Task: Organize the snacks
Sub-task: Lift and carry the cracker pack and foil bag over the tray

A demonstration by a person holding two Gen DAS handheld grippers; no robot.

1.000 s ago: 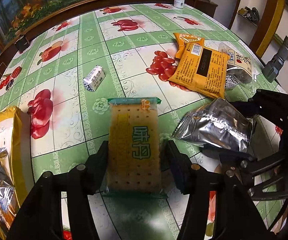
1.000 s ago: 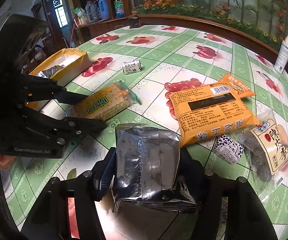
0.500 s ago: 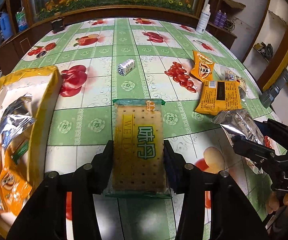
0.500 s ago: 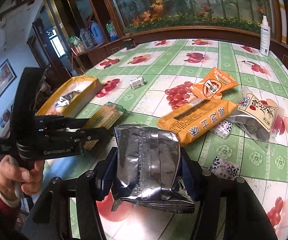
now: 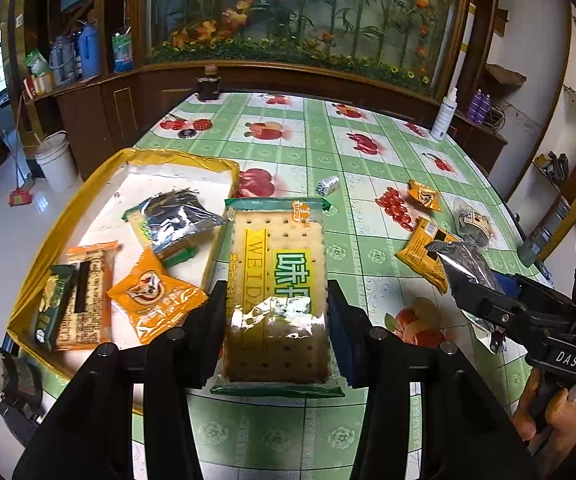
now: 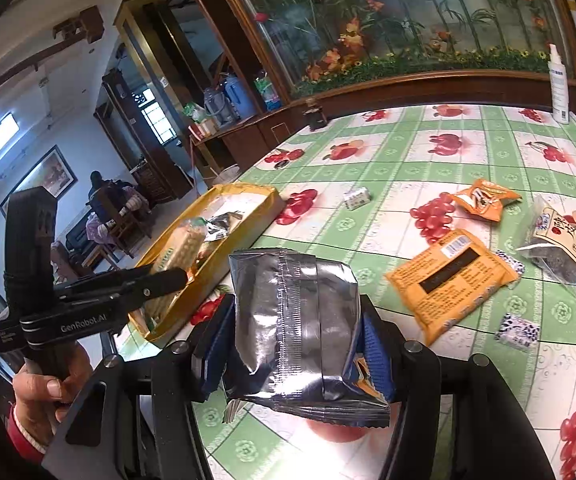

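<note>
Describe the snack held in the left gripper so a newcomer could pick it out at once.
Start at the yellow tray on the green fruit-print table. Just beside its rim, the left gripper clamps a flat cracker pack. Unlike the foil and orange packets around it, it is clear, showing dotted crackers under a yellow-green label.

The surface (image 5: 368, 148) is covered with a glossy green-and-white checked oilcloth printed with red fruit. At its left edge lies a shallow yellow cardboard tray (image 5: 54, 240) with a white floor. Near the middle lies a small white-and-dark wrapped sweet (image 5: 327, 185). To the right lie a small orange foil snack packet (image 6: 486, 199), a large flat orange packet with a black label (image 6: 452, 280), and a clear bag of dark dried fruit with a cream label (image 6: 560, 242). Two small black-and-white patterned sweets (image 6: 517, 331) lie beside the large orange packet. A white spray bottle (image 6: 558, 86) and a dark jar (image 5: 207, 86) stand upright at the far edge.
</note>
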